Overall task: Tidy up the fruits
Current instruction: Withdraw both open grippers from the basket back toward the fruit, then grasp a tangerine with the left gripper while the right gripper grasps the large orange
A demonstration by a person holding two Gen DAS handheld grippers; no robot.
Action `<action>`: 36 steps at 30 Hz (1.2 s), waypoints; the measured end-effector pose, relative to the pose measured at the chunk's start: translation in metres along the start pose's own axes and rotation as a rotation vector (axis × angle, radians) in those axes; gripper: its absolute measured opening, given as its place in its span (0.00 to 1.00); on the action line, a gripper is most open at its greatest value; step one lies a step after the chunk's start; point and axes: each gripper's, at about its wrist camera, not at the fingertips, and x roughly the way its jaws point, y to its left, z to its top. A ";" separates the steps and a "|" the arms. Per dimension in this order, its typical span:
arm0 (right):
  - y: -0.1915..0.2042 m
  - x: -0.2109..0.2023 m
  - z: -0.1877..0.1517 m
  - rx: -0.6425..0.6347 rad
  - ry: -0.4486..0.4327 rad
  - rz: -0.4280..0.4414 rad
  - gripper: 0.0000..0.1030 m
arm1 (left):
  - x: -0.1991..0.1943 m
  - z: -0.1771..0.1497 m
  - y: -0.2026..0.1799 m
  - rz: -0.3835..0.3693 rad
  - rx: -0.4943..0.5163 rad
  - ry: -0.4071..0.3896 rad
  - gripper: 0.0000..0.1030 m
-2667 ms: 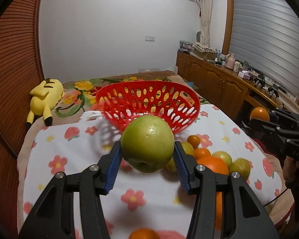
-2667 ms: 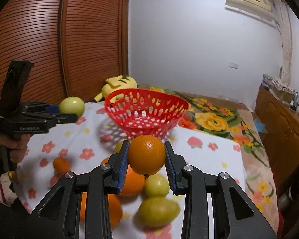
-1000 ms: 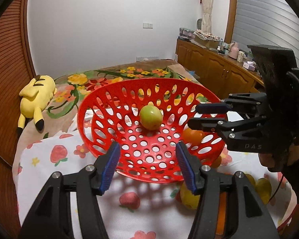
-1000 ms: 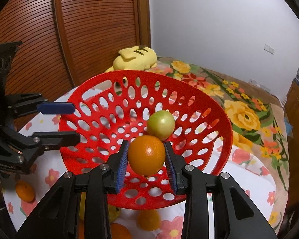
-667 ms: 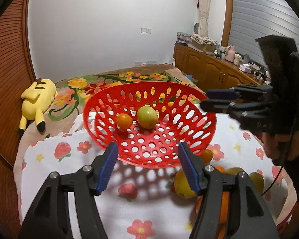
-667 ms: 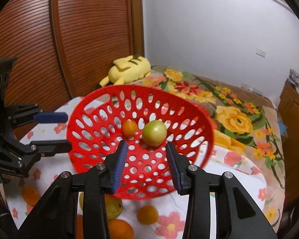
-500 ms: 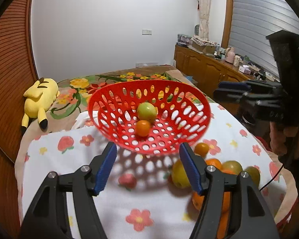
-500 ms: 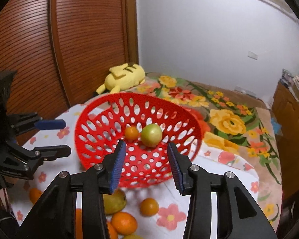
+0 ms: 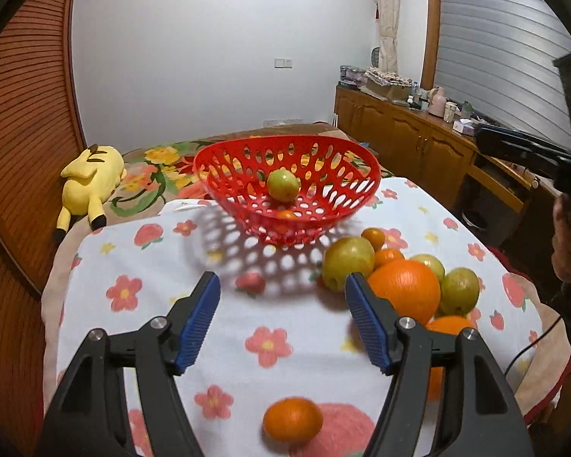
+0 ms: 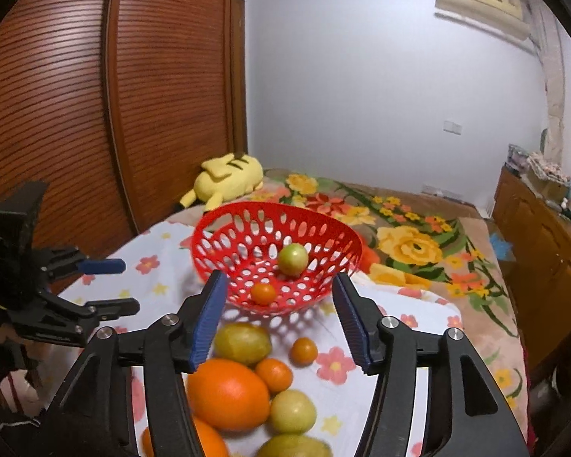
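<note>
A red perforated basket (image 10: 276, 262) is seen on a tabletop covered by a flowered cloth (image 9: 148, 297), with two fruits lying in its bowl: a green apple (image 10: 292, 259) and a small orange (image 10: 263, 293), near each other but apart. Loose fruit is heaped on the cloth just in front of the basket, including a large orange (image 10: 228, 394), a yellow-green apple (image 10: 241, 343), several small tangerines and more green fruit; one tangerine (image 9: 292, 420) lies alone, nearer the left tongs. The left tongs (image 9: 281, 321) are held wide apart and empty above the cloth, and the right tongs (image 10: 278, 320) are likewise spread and empty above the heap. The fruits are judged firm, round and smooth, so likely to roll or slip; each is probably best taken across its widest middle with moderate pressure, the large orange being the heaviest. A yellow plush toy (image 10: 226, 181) is seen on the bed beyond.
</note>
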 end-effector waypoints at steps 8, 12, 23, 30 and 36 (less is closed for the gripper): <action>0.017 -0.029 -0.031 0.030 -0.026 -0.007 0.65 | -0.013 -0.017 -0.003 0.012 -0.012 0.006 0.67; 0.024 -0.032 -0.046 0.048 -0.021 -0.006 0.67 | -0.015 -0.027 -0.003 0.011 -0.030 0.013 0.68; 0.047 -0.019 -0.098 0.069 0.036 0.008 0.71 | -0.004 -0.062 0.006 0.002 -0.073 0.060 0.68; 0.052 -0.001 -0.124 0.105 0.089 0.019 0.72 | 0.016 -0.083 0.007 -0.004 -0.106 0.106 0.68; 0.050 0.009 -0.135 0.153 0.112 0.044 0.76 | 0.027 -0.093 0.005 -0.034 -0.094 0.141 0.62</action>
